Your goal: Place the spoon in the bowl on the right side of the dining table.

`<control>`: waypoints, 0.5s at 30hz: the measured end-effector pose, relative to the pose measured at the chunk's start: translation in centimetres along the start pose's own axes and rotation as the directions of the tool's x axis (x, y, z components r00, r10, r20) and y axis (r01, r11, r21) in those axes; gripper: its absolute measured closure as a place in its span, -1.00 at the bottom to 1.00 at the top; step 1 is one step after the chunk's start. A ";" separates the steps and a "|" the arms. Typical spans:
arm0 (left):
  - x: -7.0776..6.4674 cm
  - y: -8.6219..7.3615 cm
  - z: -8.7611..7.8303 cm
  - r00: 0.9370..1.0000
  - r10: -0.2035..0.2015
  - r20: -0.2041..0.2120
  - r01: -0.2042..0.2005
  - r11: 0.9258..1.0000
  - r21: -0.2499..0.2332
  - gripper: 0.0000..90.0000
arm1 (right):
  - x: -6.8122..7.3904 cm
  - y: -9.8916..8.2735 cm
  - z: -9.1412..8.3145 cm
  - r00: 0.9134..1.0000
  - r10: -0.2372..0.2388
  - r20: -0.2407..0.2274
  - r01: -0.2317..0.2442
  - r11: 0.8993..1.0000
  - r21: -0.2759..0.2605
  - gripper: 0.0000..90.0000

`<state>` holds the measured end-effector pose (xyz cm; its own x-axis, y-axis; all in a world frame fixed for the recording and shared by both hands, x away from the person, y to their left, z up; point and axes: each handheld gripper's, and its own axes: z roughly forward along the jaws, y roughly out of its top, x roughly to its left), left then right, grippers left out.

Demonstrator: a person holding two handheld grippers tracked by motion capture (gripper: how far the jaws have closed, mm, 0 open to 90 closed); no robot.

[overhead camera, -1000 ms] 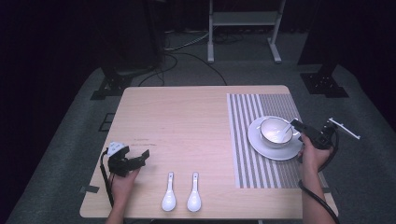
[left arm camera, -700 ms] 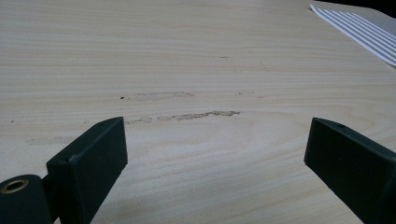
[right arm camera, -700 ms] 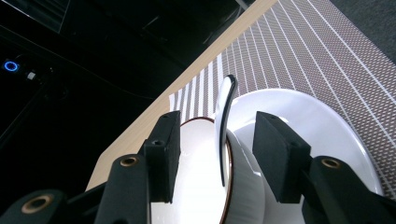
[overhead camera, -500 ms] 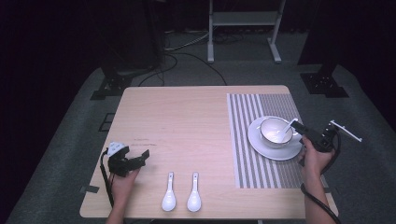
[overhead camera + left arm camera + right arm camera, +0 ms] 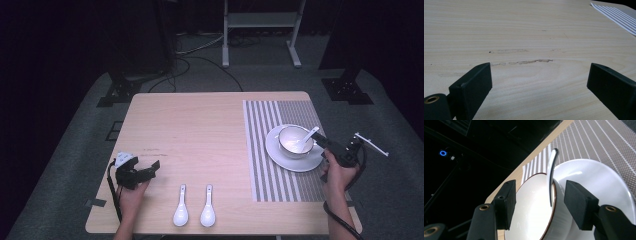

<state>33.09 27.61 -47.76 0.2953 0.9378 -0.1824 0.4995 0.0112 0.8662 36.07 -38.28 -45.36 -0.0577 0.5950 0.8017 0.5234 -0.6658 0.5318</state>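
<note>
Gaping wide, the right claw [image 5: 540, 203] holds nothing — bowl [image 5: 534, 207] rim and spoon [image 5: 551, 177] between.

Your table [image 5: 200, 125], mat [image 5: 280, 150] on its right part, plate [image 5: 295, 156] on the mat, bowl [image 5: 295, 141] on the plate, spoon [image 5: 306, 138] in the bowl, two spoons [image 5: 181, 212] side by side at your near edge.

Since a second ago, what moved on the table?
The right gripper has backed away from the bowl toward the table's right edge, jaws open, leaving a spoon resting in the bowl. The left gripper, the two front spoons and the plate stayed put.
</note>
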 end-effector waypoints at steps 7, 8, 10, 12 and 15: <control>0.0 0.0 0.0 1.000 -0.002 -0.004 0.002 1.000 0.001 -0.90 | 0.3 -0.5 -0.2 1.000 -0.022 -0.017 0.022 1.000 0.004 -0.07; 0.0 0.0 0.0 1.000 -0.002 -0.004 0.002 1.000 0.001 -0.90 | 0.4 -0.6 -0.2 1.000 -0.021 -0.019 0.021 1.000 0.008 -0.07; 0.0 0.0 0.0 1.000 -0.002 -0.005 0.002 1.000 0.001 -0.90 | 0.4 -0.8 -0.3 0.999 -0.020 -0.026 0.020 1.000 0.006 -0.11; 0.0 0.0 0.0 1.000 -0.002 -0.004 0.002 1.000 0.001 -0.90 | 0.3 -0.9 -0.3 0.999 -0.015 -0.029 0.015 1.000 0.010 -0.10; 0.0 0.0 0.0 1.000 0.000 -0.004 0.000 1.000 0.001 -0.90 | 0.1 -1.1 -0.6 1.000 -0.009 -0.028 0.010 1.000 0.010 -0.10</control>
<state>33.11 27.58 -47.77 0.2921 0.9392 -0.1805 0.5006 0.0106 0.8656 35.00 -37.78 -45.68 -0.0867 0.5881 0.8041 0.5315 -0.6554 0.5366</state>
